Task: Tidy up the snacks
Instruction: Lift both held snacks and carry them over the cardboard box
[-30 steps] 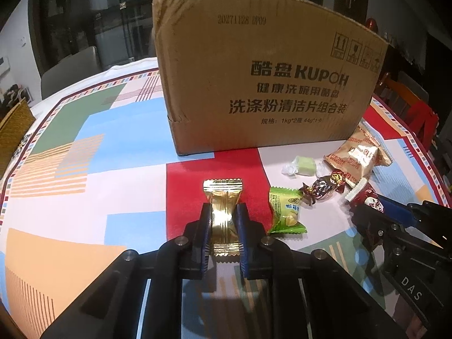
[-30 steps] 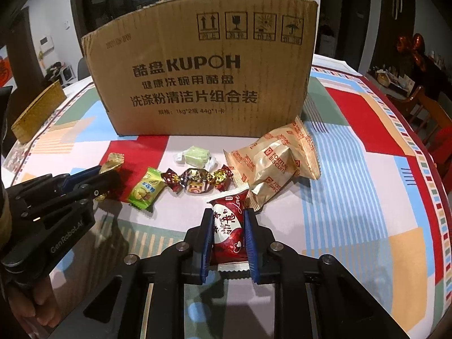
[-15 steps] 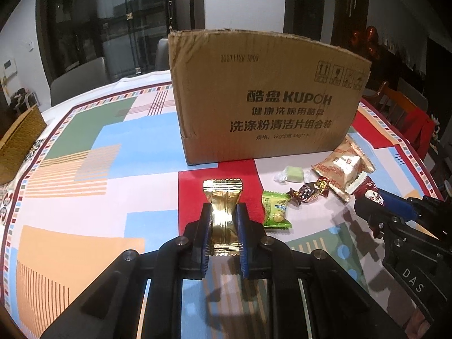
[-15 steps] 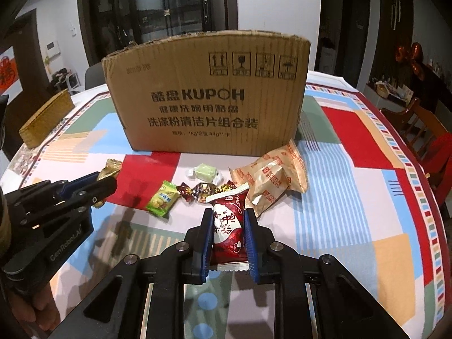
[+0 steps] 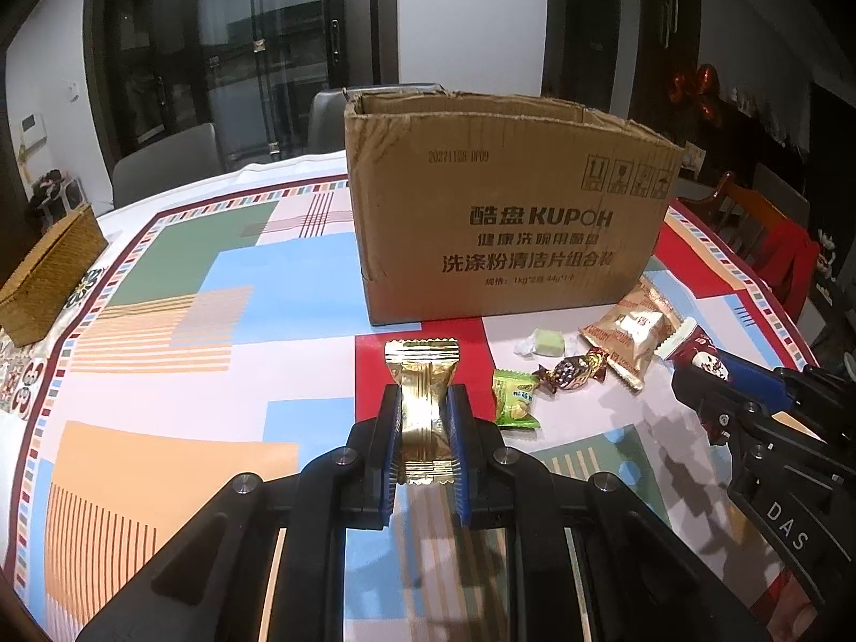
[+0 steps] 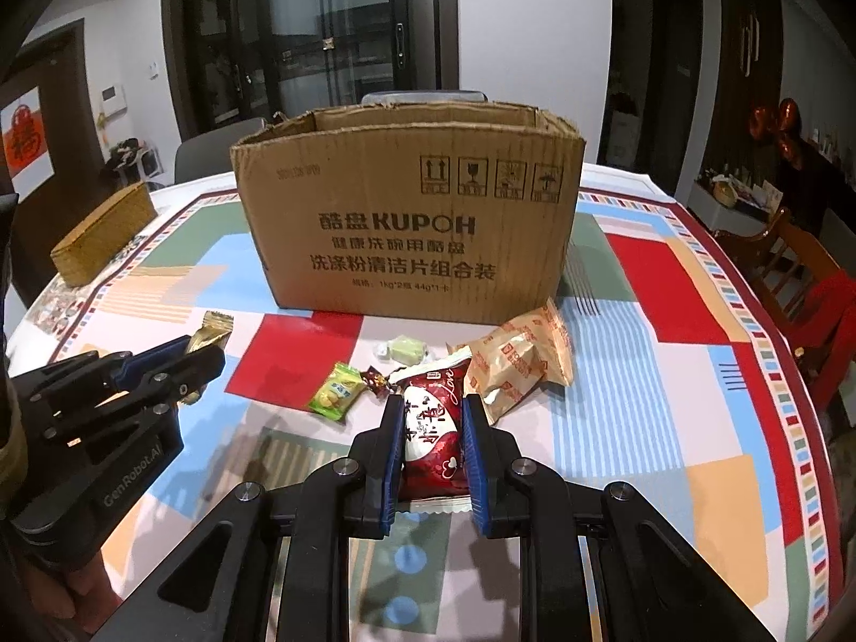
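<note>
My left gripper is shut on a gold snack packet and holds it above the table, in front of the open cardboard box. My right gripper is shut on a red snack packet, also raised, before the same box. On the table between them lie a green packet, a brown twisted candy, a pale green candy and a tan biscuit bag. Each gripper shows in the other's view: the right one and the left one.
A patterned cloth covers the table. A woven box sits at the far left edge. Chairs stand behind the table and a wooden chair with red cloth to the right.
Both grippers have risen and drawn back with their packets held, so the box's open top now shows and the loose snacks look farther below.
</note>
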`<state>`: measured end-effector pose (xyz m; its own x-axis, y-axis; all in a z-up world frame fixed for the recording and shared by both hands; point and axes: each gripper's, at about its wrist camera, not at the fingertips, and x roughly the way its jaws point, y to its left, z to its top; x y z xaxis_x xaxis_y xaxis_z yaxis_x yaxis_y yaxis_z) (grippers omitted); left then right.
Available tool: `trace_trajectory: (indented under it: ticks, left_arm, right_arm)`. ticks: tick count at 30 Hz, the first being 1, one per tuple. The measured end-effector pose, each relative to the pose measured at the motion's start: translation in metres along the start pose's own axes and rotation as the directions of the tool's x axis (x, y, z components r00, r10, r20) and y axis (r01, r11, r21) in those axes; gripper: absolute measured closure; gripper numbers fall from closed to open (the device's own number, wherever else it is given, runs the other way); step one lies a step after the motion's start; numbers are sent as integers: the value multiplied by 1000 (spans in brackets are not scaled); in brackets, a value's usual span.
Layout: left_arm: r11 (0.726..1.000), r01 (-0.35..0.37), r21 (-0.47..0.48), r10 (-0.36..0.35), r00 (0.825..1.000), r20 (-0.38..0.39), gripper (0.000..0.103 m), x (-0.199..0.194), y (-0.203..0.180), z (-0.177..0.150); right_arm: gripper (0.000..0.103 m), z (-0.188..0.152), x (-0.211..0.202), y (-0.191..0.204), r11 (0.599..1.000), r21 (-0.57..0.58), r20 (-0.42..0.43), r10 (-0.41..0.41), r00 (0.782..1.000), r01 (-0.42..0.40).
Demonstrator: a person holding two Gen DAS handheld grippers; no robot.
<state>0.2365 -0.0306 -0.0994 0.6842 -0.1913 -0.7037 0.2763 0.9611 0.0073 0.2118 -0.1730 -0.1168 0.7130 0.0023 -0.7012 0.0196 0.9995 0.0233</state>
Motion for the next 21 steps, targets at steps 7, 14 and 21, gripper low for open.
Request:
trace_trajectory:
  ticks: [7, 14, 21]
  left_arm:
    - [1000, -8, 1, 8, 1000, 18, 85, -11, 1, 6]
    - [1000, -13, -3, 13, 999, 34, 85, -19, 0, 12]
    - [1000, -16, -3, 16, 998, 53, 85, -29, -4, 23]
  right_arm:
    - [80, 6, -8, 1, 1000, -5, 25, -3, 1000, 4]
    - [81, 13, -17, 0, 1000, -4, 49, -5, 999, 5]
    - [81, 25, -28, -4, 1000, 2, 84, -9, 996, 9]
